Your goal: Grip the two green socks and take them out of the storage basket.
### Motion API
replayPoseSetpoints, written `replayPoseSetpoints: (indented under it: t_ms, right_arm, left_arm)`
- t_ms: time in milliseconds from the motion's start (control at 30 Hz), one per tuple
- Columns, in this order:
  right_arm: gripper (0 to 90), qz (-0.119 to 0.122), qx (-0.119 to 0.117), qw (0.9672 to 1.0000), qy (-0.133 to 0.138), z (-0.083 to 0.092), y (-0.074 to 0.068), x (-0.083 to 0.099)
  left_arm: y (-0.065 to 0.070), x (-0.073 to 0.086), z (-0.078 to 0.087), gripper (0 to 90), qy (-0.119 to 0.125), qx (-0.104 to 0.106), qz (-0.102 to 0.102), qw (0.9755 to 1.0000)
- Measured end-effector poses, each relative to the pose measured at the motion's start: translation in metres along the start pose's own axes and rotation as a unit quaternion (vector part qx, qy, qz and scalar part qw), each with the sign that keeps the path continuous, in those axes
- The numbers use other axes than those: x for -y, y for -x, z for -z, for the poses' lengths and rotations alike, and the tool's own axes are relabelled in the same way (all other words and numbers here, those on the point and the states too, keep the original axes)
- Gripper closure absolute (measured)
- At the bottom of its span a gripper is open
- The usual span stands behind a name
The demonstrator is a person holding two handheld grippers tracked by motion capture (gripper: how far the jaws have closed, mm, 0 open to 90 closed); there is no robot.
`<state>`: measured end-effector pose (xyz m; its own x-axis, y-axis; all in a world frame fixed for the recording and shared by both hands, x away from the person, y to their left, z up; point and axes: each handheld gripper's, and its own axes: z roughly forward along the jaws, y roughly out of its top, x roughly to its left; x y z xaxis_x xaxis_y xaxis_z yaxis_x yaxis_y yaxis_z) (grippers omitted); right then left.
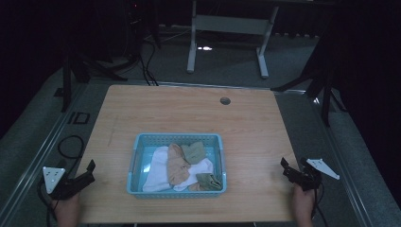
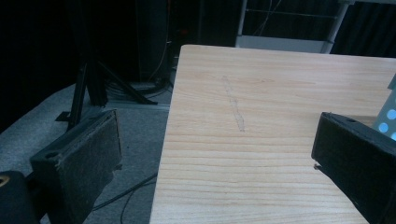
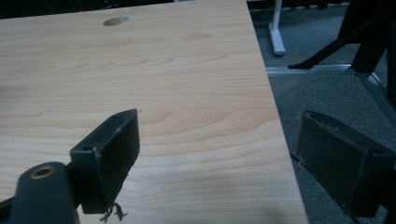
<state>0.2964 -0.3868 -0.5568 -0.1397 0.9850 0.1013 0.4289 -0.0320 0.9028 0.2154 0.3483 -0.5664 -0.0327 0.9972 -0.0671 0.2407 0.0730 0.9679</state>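
So I've got both grippers parked at the near corners of the wooden table (image 1: 189, 113): the left gripper (image 1: 90, 166) sits at the near left edge with its jaws spread wide and nothing between them, and the right gripper (image 1: 285, 165) is over at the near right edge, jaws also spread wide and empty. The blue basket (image 1: 177, 138) is in the middle of the near half, well apart from both, holding a white cloth (image 1: 156, 172), a tan cloth (image 1: 177, 168) and a couple of green cloths (image 1: 194, 152).
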Motion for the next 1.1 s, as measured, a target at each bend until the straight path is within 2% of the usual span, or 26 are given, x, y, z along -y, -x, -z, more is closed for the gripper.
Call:
replayPoseSetpoints:
  t_ms: [67,133,167,200,267,333,367,400,467,533,567,600,633,733,900,1100]
  right_arm:
    - [13.5,0.003,-0.016,0.9998,-0.013,-0.002,0.000,-0.001]
    - [13.5,0.022,-0.045,0.9981,-0.035,-0.004,0.001,-0.002]
    - [13.5,0.022,-0.045,0.9981,-0.035,-0.004,0.001,-0.002]
    - [13.5,0.030,-0.079,0.9951,-0.051,-0.005,0.004,-0.002]
    - [13.4,0.040,-0.118,0.9898,-0.069,-0.006,0.008,-0.003]
    - [13.4,0.070,-0.133,0.9852,-0.082,-0.005,0.009,-0.003]
    - [13.4,0.070,-0.133,0.9852,-0.082,-0.005,0.009,-0.003]
    - [13.4,0.084,-0.144,0.9824,-0.085,-0.004,0.009,-0.003]
    - [13.5,0.110,-0.191,0.9701,-0.100,-0.004,0.010,-0.004]
    - [13.9,0.130,-0.208,0.9636,-0.107,-0.003,0.010,-0.006]
    - [13.9,0.130,-0.208,0.9636,-0.107,-0.003,0.010,-0.006]
    - [13.9,0.141,-0.215,0.9596,-0.114,-0.002,0.009,-0.007]
    - [14.0,0.156,-0.234,0.9505,-0.131,-0.002,0.009,-0.009]
    - [14.5,0.177,-0.256,0.9366,-0.160,-0.001,0.007,-0.013]
    - [14.5,0.220,-0.269,0.9135,-0.211,0.002,0.001,-0.024]
    - [14.4,0.258,-0.276,0.8903,-0.255,0.004,-0.012,-0.037]
  left_arm:
    - [0.000,0.000,0.000,1.5,0.000,0.001,0.001,1.0000]
    - [0.000,0.000,0.000,1.5,0.004,0.004,0.002,1.0000]
    - [0.000,0.000,0.000,1.5,0.004,0.004,0.002,1.0000]
    - [0.000,0.000,0.000,1.5,0.002,0.005,0.000,1.0000]
    - [0.001,0.000,-0.001,1.5,0.001,0.004,-0.003,1.0000]
    - [0.002,0.000,-0.001,1.5,0.003,0.005,-0.008,1.0000]
    - [0.002,0.000,-0.001,1.5,0.003,0.005,-0.008,1.0000]
    - [0.002,0.000,0.000,1.5,0.004,0.007,-0.010,0.9999]
    - [0.002,0.001,0.000,1.4,0.012,0.013,-0.010,0.9998]
    - [0.002,0.001,0.000,1.5,0.012,0.016,-0.013,0.9997]
    - [0.002,0.001,0.000,1.5,0.012,0.016,-0.013,0.9997]
    - [0.002,0.001,0.001,1.5,0.020,0.019,-0.008,0.9996]
    - [0.002,0.001,0.001,1.5,0.020,0.019,-0.007,0.9996]
    - [0.002,0.001,0.001,1.5,0.020,0.018,-0.006,0.9996]
    - [0.002,0.001,0.001,1.5,0.020,0.019,-0.007,0.9996]
    - [0.002,0.001,0.000,1.5,0.020,0.016,-0.006,0.9996]
